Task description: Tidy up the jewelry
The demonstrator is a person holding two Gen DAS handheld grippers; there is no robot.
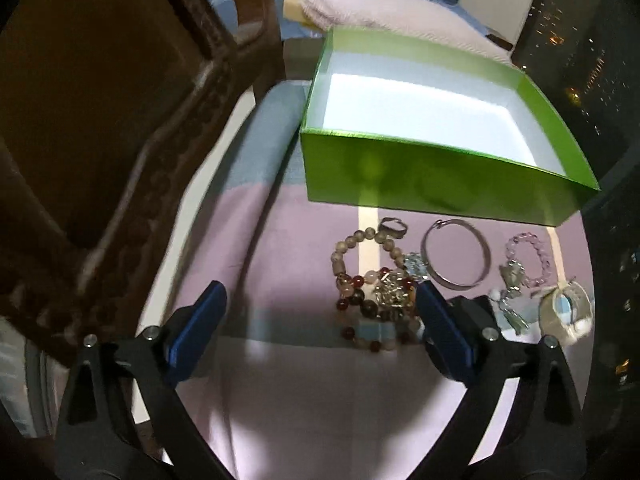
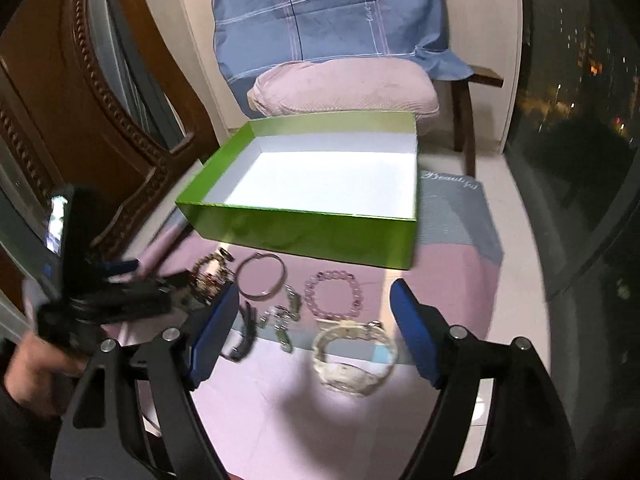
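The left gripper (image 1: 320, 320) and right gripper (image 2: 314, 332), jaws wide and holding nothing, hover over bracelets (image 1: 372, 280) laid before the empty green box (image 1: 420, 176), probably for sorting.

The right claw (image 2: 316, 332) gapes over a pale watch (image 2: 354, 360), near the green box (image 2: 304, 232).

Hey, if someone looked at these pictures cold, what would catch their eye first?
The bright green box, open and empty with a white inside, at the middle of the pink cloth. Just in front of it lies a scatter of jewelry: a silver bangle, a pink bead bracelet and a pale watch.
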